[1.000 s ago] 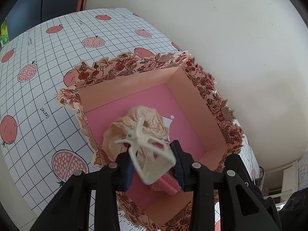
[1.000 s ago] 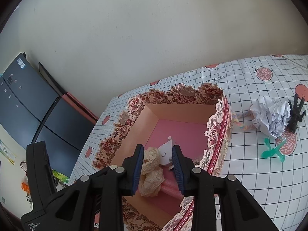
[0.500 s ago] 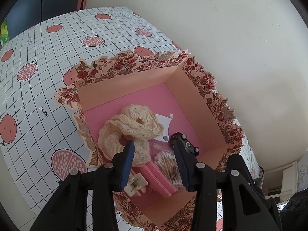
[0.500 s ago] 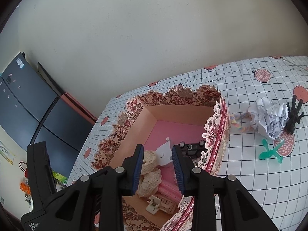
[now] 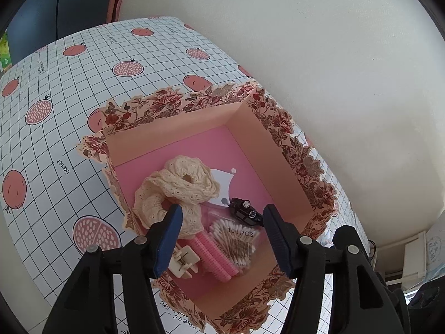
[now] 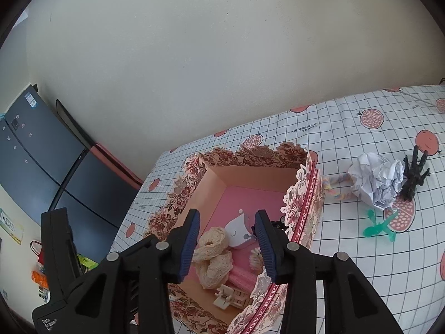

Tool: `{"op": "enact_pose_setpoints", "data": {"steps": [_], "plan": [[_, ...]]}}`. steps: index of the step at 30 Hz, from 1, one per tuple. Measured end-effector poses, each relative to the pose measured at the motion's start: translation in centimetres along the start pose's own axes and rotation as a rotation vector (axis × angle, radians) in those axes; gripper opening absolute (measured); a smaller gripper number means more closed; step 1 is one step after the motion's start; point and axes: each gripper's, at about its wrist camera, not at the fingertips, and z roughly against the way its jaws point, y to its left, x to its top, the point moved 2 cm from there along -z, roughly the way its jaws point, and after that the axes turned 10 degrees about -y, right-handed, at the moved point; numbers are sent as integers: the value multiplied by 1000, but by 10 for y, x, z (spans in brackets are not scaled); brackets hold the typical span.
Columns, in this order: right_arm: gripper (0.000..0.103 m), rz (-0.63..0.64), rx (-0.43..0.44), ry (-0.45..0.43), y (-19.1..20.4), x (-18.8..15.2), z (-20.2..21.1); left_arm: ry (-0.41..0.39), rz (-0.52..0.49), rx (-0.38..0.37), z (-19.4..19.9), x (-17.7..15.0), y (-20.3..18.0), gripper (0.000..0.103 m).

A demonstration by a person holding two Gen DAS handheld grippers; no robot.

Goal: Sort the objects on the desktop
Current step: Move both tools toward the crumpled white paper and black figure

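A floral-edged pink box (image 5: 167, 139) stands on the checked tablecloth and also shows in the right wrist view (image 6: 301, 206). In it lie cream lace scrunchies (image 5: 178, 186), a cream hair claw (image 5: 185, 260), pink rollers (image 5: 214, 256), a bag of cotton swabs (image 5: 236, 239) and a small black toy car (image 5: 246, 208). My left gripper (image 5: 222, 239) is open and empty above the box's near side. My right gripper (image 6: 226, 246) is open and empty above the box. Outside the box lie a crumpled paper ball (image 6: 378, 178), a black toy hand (image 6: 414, 175) and a green plastic piece (image 6: 379, 225).
A pale wall (image 5: 319, 55) runs behind the table. A twisted pastel cord (image 6: 336, 188) lies between the box and the paper ball. A dark cabinet (image 6: 41, 156) stands beyond the table's left end.
My left gripper let go of the cream hair claw, which now lies in the box. It opened wider and drew back. The black toy car now lies in the box. The right gripper rose slightly.
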Motion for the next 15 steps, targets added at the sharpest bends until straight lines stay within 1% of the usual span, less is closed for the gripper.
{"op": "enact_pose_setpoints", "data": {"steps": [1,3,7,9,10,15], "plan": [[52,0,1,-7,-1,3,3,-7,-4,-2,2,0,-3,69],[57,0,0,-19,-4,8,9,-25,-19,-9,8,1,-9,72],[62,-5,-6,-43,-12,17,22,-47,-55,-37,15,-2,-25,75],[68,-2,-15,-59,-17,22,29,-57,-75,-57,18,-3,-34,78],[70,-1,-22,-65,-21,25,33,-66,-87,-62,20,-4,-39,80],[72,-5,-38,-101,-40,41,54,-108,-167,-106,29,-13,-70,82]]}}
